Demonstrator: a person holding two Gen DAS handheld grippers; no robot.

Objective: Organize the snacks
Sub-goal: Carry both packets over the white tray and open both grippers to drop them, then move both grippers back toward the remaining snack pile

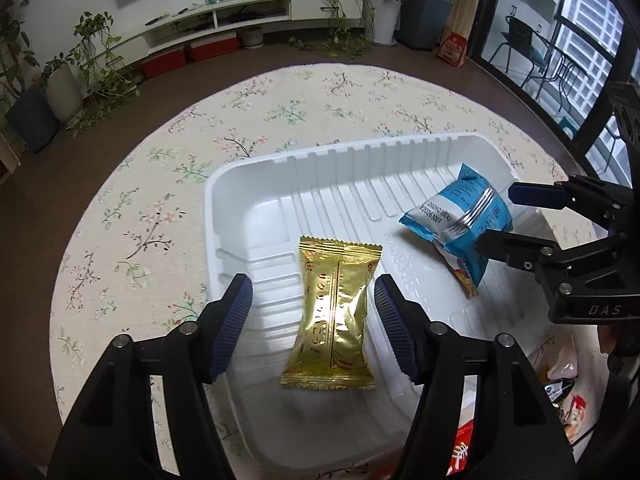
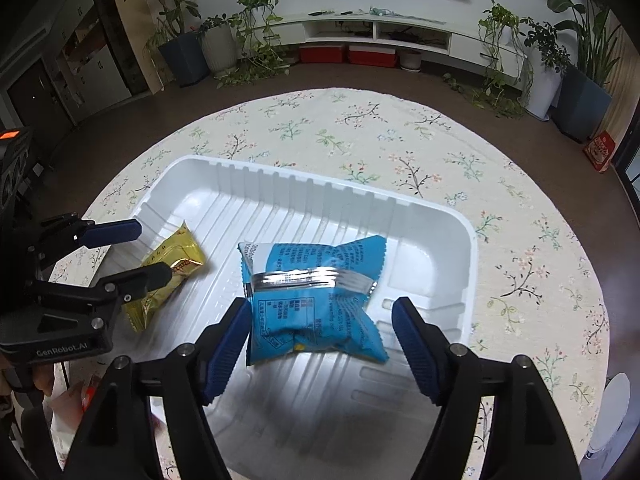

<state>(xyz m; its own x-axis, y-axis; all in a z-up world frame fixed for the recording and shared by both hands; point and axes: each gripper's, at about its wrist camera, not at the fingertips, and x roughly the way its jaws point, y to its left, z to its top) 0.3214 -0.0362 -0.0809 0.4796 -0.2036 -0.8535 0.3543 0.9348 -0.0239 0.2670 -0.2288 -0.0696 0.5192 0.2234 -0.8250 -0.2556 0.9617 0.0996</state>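
A white plastic tray sits on the round floral tablecloth. Inside it lies a gold snack packet, flat between the fingers of my left gripper, which is open with a gap on each side. A blue snack packet rests further right in the tray, partly propped up. My right gripper is open around it; the left pad is close to the packet's edge and the right pad stands clear of it.
Several loose snack packets lie on the table near the tray's near right corner, with a red packet beside them. The floral tablecloth stretches beyond the tray to the round table edge. Plants and a low TV cabinet stand far behind.
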